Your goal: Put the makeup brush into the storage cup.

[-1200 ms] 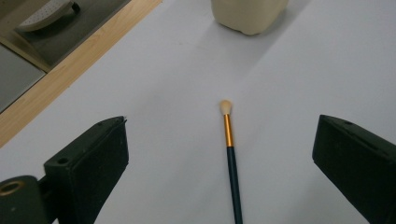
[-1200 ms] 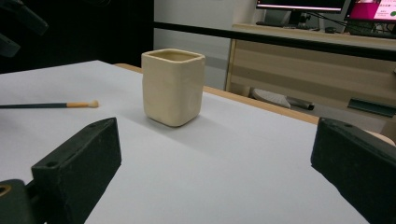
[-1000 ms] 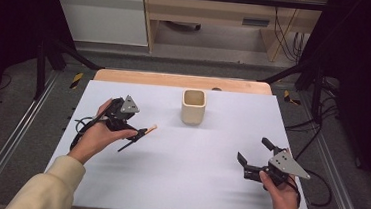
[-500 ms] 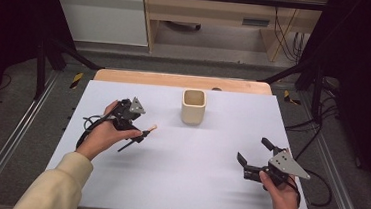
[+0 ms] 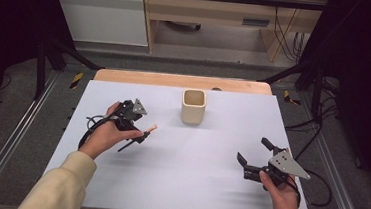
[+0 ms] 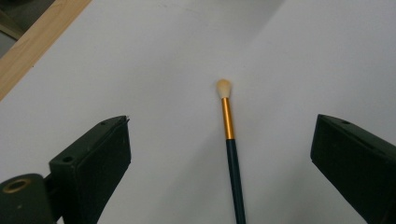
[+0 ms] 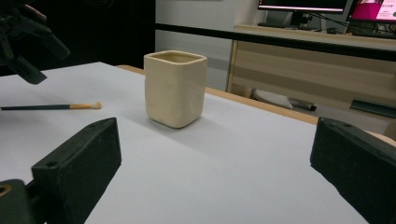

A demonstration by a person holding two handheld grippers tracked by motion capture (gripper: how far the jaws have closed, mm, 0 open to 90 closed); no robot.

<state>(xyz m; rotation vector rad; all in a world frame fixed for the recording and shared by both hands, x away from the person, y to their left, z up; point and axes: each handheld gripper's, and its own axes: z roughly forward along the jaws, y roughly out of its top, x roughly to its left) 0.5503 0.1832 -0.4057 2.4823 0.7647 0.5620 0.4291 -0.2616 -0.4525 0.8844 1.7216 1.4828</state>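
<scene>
A thin paintbrush [image 5: 139, 135] with a dark handle, gold ferrule and pale tip lies flat on the white table [image 5: 192, 185], left of centre. My left gripper [image 5: 136, 128] hovers over it, open. In the left gripper view the brush [image 6: 229, 140] lies on the table between the two wide-apart jaws of the left gripper [image 6: 219, 126], touching neither. A cream square cup [image 5: 193, 106] stands upright at the middle back. My right gripper [image 5: 253, 151] rests at the front right, open and empty. The right gripper [image 7: 217, 128] looks toward the cup [image 7: 174, 87] and the brush [image 7: 56, 107].
A wooden strip [image 5: 180, 81] borders the table's far edge. Metal frame rails [image 5: 10, 141] run along both sides, and cables [image 5: 320, 145] lie on the floor to the right. A wooden desk with monitors [image 7: 322, 28] stands beyond the table.
My left gripper has shifted slightly to the right over the brush. The brush, the cup and the right gripper have stayed put.
</scene>
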